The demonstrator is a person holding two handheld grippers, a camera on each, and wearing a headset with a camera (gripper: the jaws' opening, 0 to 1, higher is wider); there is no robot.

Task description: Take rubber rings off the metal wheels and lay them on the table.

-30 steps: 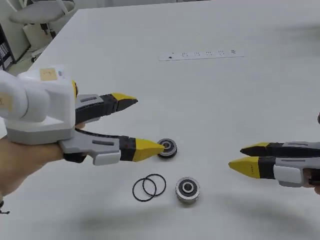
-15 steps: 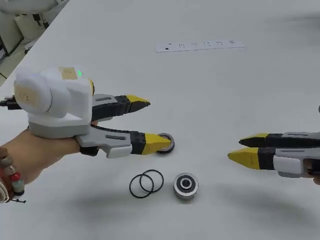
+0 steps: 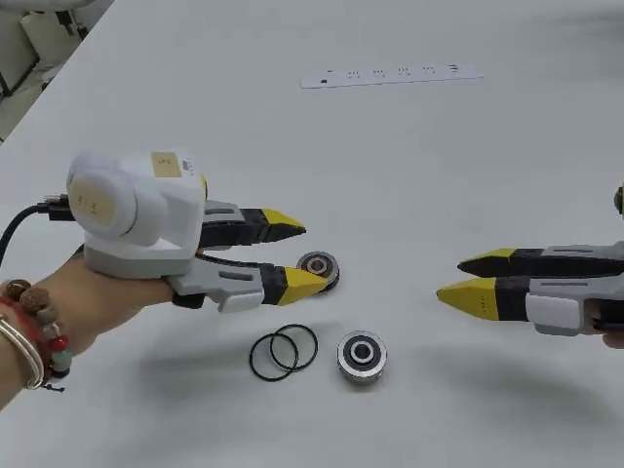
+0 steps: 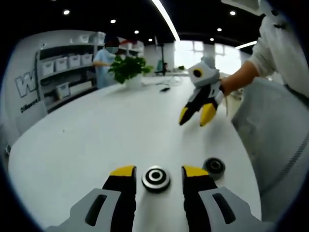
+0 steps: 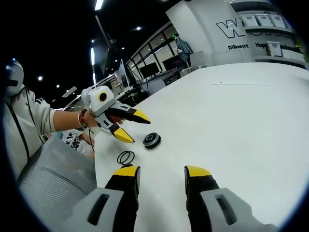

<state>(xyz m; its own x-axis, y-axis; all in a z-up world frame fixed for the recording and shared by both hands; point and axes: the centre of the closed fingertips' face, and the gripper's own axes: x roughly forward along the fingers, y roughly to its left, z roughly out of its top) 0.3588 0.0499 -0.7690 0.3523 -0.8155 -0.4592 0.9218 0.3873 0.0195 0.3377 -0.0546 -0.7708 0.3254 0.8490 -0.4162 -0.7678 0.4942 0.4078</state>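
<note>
Head view: on the white table (image 3: 439,175) lies a dark-rimmed wheel (image 3: 320,265), and everything here is placed from it. The left gripper (image 3: 312,255) reaches to that wheel from the person's left, its yellow-tipped jaws apart. One tip overlaps the wheel's near edge, but I cannot tell whether it touches. Two loose rubber rings (image 3: 283,351) lie overlapped flat on the table, near the wheel on the person's side. A silver-rimmed wheel (image 3: 362,356) sits just beside those rings, also nearer the person than the dark-rimmed wheel. The right gripper (image 3: 449,277) hovers well apart from the wheel on the other side, jaws slightly parted and holding nothing. A power strip (image 3: 390,75) lies far beyond the wheel.

Left gripper view: the dark-rimmed wheel (image 4: 156,179) sits between the left gripper's (image 4: 159,171) own two spread tips, with a sliver of table visible on each side. The second wheel (image 4: 213,166) lies just outside one jaw. Well beyond the wheel hangs the right gripper (image 4: 194,121), tips apart — a white sleeve (image 4: 270,53) behind it.

Right gripper view: the right gripper's (image 5: 162,170) own jaws stand open and empty, well short of the wheel (image 5: 151,140). The left gripper (image 5: 139,129) is at the wheel's far side, and the rings (image 5: 126,157) lie near the wheel.
</note>
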